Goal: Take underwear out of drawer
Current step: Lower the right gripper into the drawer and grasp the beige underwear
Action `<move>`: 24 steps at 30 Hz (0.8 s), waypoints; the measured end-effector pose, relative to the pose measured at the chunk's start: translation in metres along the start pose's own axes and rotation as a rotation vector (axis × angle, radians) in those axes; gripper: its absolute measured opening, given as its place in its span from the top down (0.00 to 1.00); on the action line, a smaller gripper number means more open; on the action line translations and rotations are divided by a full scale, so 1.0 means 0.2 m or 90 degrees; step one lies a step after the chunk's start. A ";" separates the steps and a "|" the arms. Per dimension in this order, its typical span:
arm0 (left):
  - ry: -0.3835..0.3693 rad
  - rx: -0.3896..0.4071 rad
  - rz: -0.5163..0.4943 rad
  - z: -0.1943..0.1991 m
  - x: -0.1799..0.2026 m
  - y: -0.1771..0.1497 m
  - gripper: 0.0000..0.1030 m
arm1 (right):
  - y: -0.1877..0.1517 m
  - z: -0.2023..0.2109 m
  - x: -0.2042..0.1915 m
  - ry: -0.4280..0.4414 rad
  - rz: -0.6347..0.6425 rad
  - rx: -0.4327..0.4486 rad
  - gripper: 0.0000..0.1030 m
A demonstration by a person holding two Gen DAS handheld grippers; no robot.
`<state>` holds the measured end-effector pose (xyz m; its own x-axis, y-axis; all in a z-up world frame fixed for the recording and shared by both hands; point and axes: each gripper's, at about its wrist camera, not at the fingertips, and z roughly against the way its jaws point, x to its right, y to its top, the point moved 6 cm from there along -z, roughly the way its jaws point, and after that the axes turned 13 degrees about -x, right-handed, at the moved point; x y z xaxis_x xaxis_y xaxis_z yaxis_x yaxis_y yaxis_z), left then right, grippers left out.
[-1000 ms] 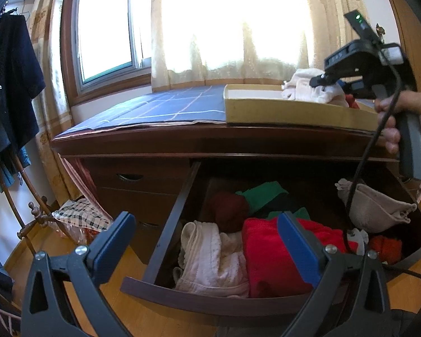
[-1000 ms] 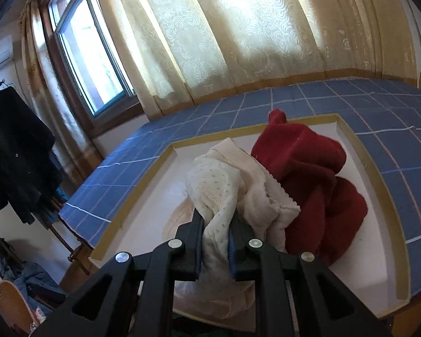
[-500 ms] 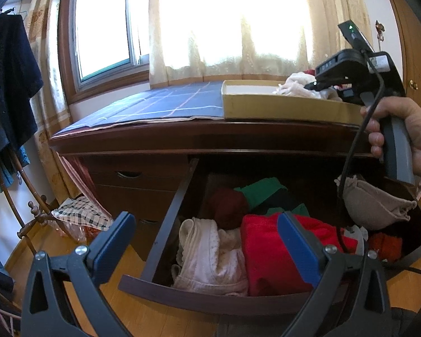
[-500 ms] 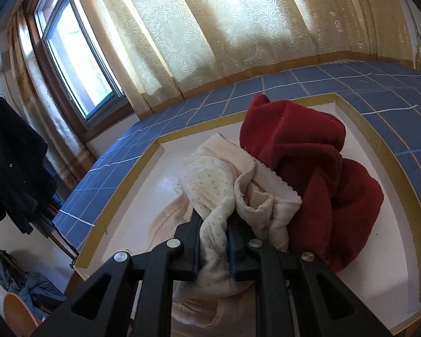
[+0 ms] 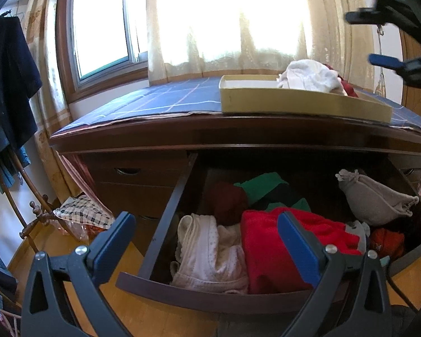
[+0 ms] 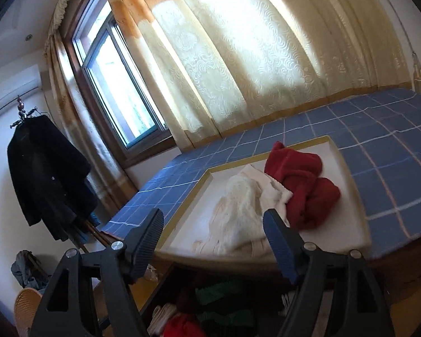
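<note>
The drawer (image 5: 165, 216) of the dark wooden dresser stands pulled out and holds pale pink underwear (image 5: 210, 255), a red garment (image 5: 289, 241), green and dark red pieces, and a grey-beige piece (image 5: 373, 199) at its right side. My left gripper (image 5: 207, 230) hovers open in front of the drawer with nothing in it. On the dresser top a yellow-rimmed tray (image 6: 188, 205) holds cream underwear (image 6: 238, 205) and a dark red garment (image 6: 303, 179). My right gripper (image 6: 212, 221) hangs back from the tray, its jaws opening, with nothing between them. It shows blurred in the left wrist view, as the right gripper (image 5: 373, 39).
A blue checked cloth (image 6: 393, 151) covers the dresser top under the tray. Shut drawers (image 5: 132, 174) sit left of the open one. A dark coat (image 6: 45, 174) hangs on a rack at the left, with a checked bag (image 5: 81, 210) and a wicker basket (image 6: 25, 306) on the floor.
My right gripper let go of the cream underwear, which now lies in the tray, and pulled back and up with its jaws apart. The left gripper stayed put.
</note>
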<state>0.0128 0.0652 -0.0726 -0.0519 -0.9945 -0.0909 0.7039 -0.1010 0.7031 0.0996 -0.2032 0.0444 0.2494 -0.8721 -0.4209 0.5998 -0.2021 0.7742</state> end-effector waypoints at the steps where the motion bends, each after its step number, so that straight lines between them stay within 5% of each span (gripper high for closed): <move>1: 0.000 0.002 -0.001 0.01 0.00 0.00 0.00 | -0.03 0.05 0.00 -0.001 -0.001 0.005 0.27; 11: -0.008 0.009 -0.009 0.04 0.03 0.00 0.00 | -0.41 0.32 0.15 -0.125 0.025 -0.035 0.27; 24: -0.010 0.021 -0.035 0.08 0.09 0.01 0.00 | -0.75 0.14 0.33 -0.161 0.009 -0.166 0.27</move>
<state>0.0020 0.0475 -0.0621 -0.1013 -0.9877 -0.1190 0.6758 -0.1562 0.7204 0.0051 -0.2430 -0.0862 0.0820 -0.9633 -0.2557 0.7796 -0.0978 0.6186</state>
